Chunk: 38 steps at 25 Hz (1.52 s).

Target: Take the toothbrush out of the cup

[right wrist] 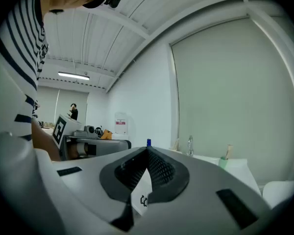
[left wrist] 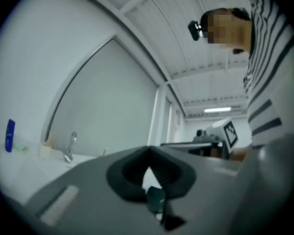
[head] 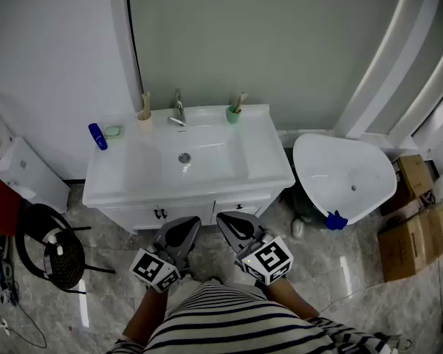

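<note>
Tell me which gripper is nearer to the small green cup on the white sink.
Right. The right gripper is directly in front of the small green cup; the left gripper is off to its left.

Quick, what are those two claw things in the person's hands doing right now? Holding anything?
Left gripper: closed, holding nothing.
Right gripper: closed, holding nothing.

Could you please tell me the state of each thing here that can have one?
left gripper: shut, nothing between the jaws.
right gripper: shut, nothing between the jaws.
toothbrush: standing in the green cup, not yet taken out.
green cup: upright, right of the faucet.
beige cup: upright, left of the faucet, brush inside.
faucet: no water seen running.
cabinet doors: shut.
</note>
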### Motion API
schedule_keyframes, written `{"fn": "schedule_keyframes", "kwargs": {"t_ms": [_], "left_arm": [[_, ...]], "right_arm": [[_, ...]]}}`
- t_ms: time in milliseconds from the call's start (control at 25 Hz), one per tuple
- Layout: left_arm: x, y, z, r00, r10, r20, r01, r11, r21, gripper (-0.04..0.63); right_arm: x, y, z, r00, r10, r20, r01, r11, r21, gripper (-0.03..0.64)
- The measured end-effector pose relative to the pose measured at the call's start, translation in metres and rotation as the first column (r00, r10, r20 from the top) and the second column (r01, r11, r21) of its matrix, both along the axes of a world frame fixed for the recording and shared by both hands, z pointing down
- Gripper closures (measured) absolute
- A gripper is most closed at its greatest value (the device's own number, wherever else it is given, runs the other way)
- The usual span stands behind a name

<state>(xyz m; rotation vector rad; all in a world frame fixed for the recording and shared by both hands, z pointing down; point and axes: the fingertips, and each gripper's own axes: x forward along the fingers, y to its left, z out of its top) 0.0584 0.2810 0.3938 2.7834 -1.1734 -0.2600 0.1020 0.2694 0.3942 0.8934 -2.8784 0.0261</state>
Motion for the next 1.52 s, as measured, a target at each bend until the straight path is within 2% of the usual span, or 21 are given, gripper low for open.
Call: {"fn": "schedule_keyframes", "kwargs": {"t_ms": [480,720,920,1240,1520], "left_arm": [[0.005,0.001,0.006,1.0,-0.006,0.001,0.006,1.0,-0.011,0.588],[0.011,-0.002,0.005,1.0,0.003,0.011,-0.002,1.0,-0.014,0.588],[-0.002,-0.01,0.008,1.0,-0.024,0.018,0.025,1.0,-0.017,0.588],[-0.032,-0.055,0.012,0.999,-0.033,0.001,0.033,0.999,-0.013,0.588],[-0.071,-0.129,0.006,1.0,0.008,0.007,-0.008,1.0,0.003,0.588]], "right_arm": [[0.006,-0.001,0.005,1.0,0.005,0.003,-0.005,1.0,-0.008,0.611],[0.008,-0.002,0.0,0.999,-0.014,0.047,0.014,1.0,-0.013,0.611],[-0.001,-0.013,0.005,0.998,-0.026,0.05,0.027,0.999,-0.018,0.609],[-0.03,-0.054,0.013,0.999,-0.035,0.03,0.036,0.999,-0.031,0.609],[-0.066,-0.127,0.009,0.999,0.013,0.037,-0.012,1.0,-0.028,0.609]]}}
